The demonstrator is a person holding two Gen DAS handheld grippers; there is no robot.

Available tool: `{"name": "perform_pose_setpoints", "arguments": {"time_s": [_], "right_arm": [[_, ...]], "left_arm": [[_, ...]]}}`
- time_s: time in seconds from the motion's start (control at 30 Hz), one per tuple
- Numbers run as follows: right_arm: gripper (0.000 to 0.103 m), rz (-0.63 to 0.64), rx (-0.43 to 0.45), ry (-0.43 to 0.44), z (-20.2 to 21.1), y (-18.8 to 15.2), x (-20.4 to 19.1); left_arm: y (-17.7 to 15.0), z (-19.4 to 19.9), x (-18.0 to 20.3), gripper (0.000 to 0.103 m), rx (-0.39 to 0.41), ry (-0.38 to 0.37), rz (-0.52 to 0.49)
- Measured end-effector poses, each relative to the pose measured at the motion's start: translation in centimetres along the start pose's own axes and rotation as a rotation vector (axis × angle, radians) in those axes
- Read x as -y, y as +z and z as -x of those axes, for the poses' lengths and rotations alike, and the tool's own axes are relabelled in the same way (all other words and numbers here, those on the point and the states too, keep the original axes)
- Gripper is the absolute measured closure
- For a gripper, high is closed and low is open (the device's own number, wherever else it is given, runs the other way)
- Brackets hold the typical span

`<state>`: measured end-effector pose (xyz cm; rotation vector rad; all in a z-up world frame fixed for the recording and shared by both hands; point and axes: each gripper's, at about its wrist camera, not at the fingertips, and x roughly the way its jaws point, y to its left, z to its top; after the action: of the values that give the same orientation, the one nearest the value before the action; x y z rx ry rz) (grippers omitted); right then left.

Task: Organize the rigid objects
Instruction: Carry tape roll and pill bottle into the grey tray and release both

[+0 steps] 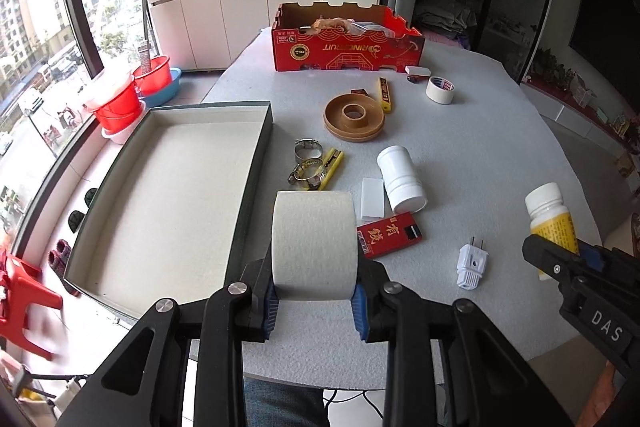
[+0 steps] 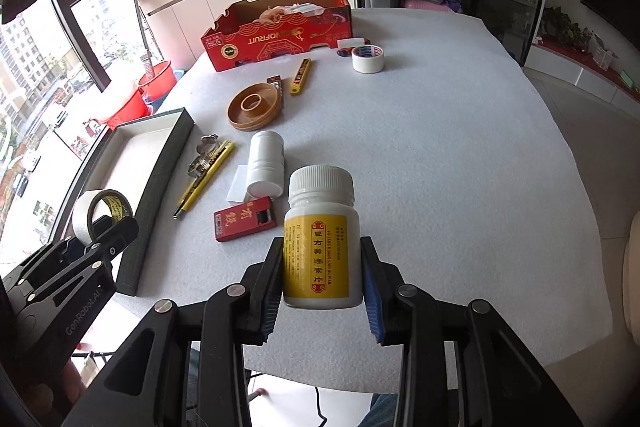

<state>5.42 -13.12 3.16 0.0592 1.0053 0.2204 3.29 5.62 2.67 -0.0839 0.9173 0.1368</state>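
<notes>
matte cream tape roll (image 1: 314,243) clamped in left claw (image 1: 315,301); right claw (image 2: 322,301) clamps smooth plastic bottle (image 2: 320,239).

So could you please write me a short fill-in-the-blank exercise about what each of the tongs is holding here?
1. The left tongs are shut on a roll of ____.
2. The right tongs grip a white bottle whose label is ____.
3. The grey tray holds ____ objects.

Missing words: tape; yellow; no

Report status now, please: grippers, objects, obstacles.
Left gripper shut on tape roll. Right gripper shut on pill bottle. Tray open, nothing blocking.
</notes>
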Motion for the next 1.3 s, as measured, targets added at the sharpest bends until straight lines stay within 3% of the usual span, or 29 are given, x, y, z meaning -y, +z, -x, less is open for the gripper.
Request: {"name": "perform_pose_setpoints", "arguments": {"time_s": [0.47,0.8,1.07,1.3], "right_arm": [[0.066,0.177,0.0,0.127,-2.6,4.8,-10.2],[0.066,0.289,0.026,0.234,-5.5,10.2,-17.4],[0.066,0.336,-0.034,0.265,-10.0,11.0,-21.5],[0.066,0.33,-0.094,0.253,-13.6,10.7,-22.7]], "left_arm": [[2.8,-2.0,-9.3,0.071,0.003,0.154,0.164],[5.4,-5.0,-14.3,0.071,-0.003,0.25,0.237],[6.1,-8.2,-17.6,0.071,-0.054,0.247,0.316],[6.7,-10.6,-18.9,0.071,-0.077,0.26,0.319]]}}
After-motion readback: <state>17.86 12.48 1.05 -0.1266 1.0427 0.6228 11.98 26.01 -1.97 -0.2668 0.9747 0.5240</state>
